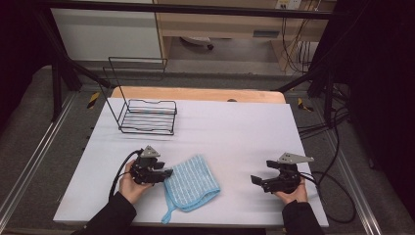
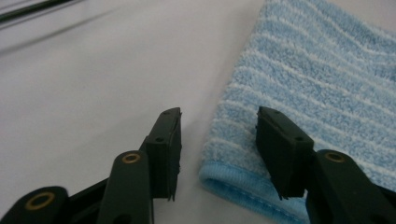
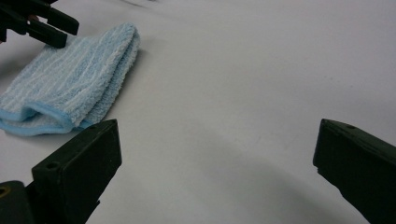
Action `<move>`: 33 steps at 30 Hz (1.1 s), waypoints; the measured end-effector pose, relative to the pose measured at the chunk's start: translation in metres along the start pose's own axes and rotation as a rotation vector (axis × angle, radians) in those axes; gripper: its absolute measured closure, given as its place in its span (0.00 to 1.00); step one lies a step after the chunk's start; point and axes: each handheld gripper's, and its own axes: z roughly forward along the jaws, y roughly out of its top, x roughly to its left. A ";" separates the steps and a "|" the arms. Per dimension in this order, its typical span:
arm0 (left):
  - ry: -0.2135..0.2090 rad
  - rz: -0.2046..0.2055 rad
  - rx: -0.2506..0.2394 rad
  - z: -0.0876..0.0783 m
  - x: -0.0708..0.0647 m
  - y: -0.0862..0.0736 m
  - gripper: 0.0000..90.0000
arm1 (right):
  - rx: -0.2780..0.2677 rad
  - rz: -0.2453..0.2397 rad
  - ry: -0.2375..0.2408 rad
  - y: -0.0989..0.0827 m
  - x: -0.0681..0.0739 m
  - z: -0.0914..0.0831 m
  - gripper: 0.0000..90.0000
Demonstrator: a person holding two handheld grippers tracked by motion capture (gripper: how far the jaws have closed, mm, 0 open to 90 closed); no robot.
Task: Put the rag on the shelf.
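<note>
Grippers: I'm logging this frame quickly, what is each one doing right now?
Left gripper: open, its jaws astride the edge of the blue cloth, not pressing on it.
Right gripper: open wide, holding nothing.

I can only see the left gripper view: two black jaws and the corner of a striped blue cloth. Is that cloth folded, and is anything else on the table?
Observer: Yes, the blue cloth is folded over, and a loop tab trails from its near corner in the high view.
Operator: What else is on the table?
Observer: A black wire rack stands at the far left of the white table, well apart from the cloth.
Operator: Is there a second gripper?
Observer: Yes, the right gripper rests at the near right of the table, away from the cloth, with its jaws wide apart and nothing between them.
Operator: And mine?
Observer: From above, the left gripper sits right at the cloth's left edge.
</note>
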 end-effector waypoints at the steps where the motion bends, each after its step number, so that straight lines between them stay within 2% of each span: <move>1: -0.013 -0.002 0.005 0.001 0.000 -0.002 0.61 | -0.004 -0.004 0.002 0.001 0.001 0.001 0.03; 5: -0.025 -0.007 0.015 0.003 -0.001 -0.005 0.67 | 0.002 -0.005 0.004 0.003 0.006 0.005 0.04; 9: -0.023 -0.012 0.018 0.005 -0.002 -0.005 0.69 | 0.012 -0.002 0.010 0.005 0.010 0.010 0.06; 14: -0.027 -0.011 0.027 0.005 -0.005 -0.005 0.76 | 0.008 -0.009 0.001 0.010 0.018 0.017 0.08; 24: -0.020 -0.011 0.040 0.003 -0.007 -0.002 0.88 | 0.001 -0.018 0.014 0.023 0.034 0.034 0.11; 33: -0.009 -0.016 0.043 -0.007 -0.011 -0.007 0.92 | 0.000 -0.030 0.026 0.033 0.045 0.048 0.14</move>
